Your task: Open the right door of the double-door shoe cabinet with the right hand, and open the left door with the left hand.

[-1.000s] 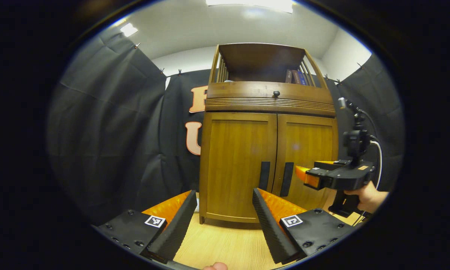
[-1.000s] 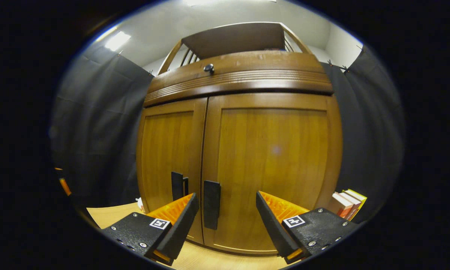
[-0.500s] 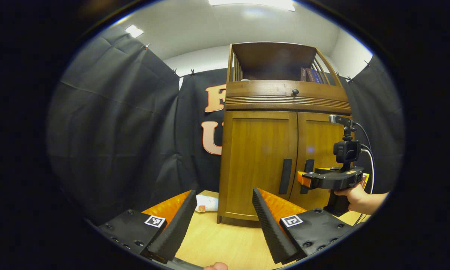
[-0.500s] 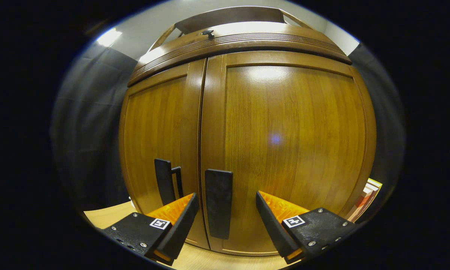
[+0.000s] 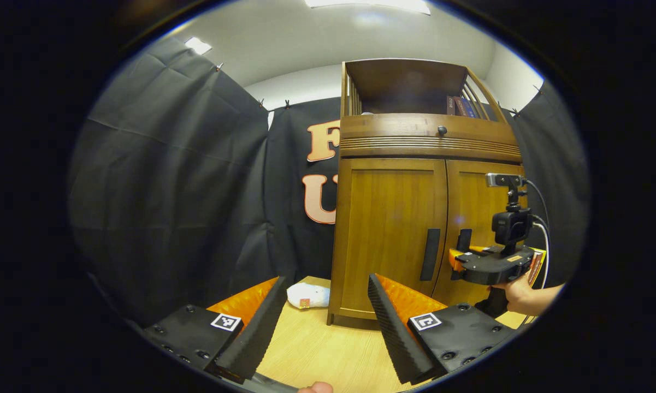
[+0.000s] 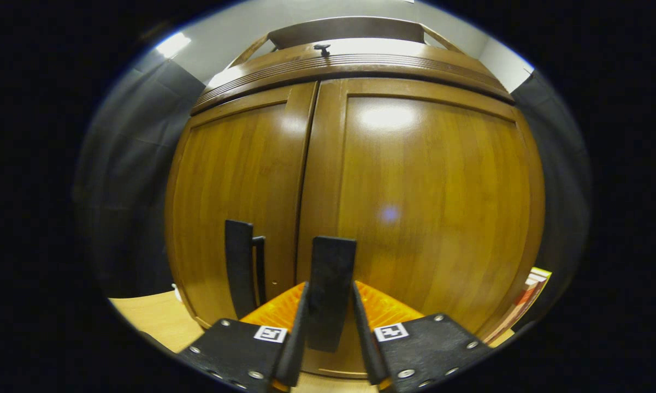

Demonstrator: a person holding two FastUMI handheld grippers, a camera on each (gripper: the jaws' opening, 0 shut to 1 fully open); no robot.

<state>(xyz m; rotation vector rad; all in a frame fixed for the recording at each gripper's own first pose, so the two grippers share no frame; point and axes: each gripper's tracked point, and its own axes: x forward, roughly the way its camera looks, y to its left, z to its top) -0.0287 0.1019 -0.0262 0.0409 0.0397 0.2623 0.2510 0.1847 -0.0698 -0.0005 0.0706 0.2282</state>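
The wooden shoe cabinet [image 5: 426, 142] stands with both doors shut. In the right gripper view, my right gripper [image 6: 328, 319] is shut on the right door's black vertical handle [image 6: 332, 273], one finger pressing each side. The right door [image 6: 437, 202] lies flush with the left door [image 6: 235, 191], whose handle [image 6: 239, 273] is free. In the left gripper view, my left gripper [image 5: 322, 322] hangs open and empty, well back from the cabinet and left of it. The left door handle [image 5: 430, 254] is ahead to its right. There the right gripper [image 5: 456, 261] sits at the right handle [image 5: 464, 239], held by a hand [image 5: 516, 292].
A white bag [image 5: 308, 295] lies on the wooden floor [image 5: 317, 355] by the cabinet's left corner. Books [image 6: 532, 284] lean beside its right side, and more books [image 5: 459, 106] stand on the open top shelf. A small knob [image 5: 442, 130] sits on the drawer front.
My right gripper went forward to the right door handle and shut on it. The left gripper drifted left and back, so the cabinet sits farther right in its view.
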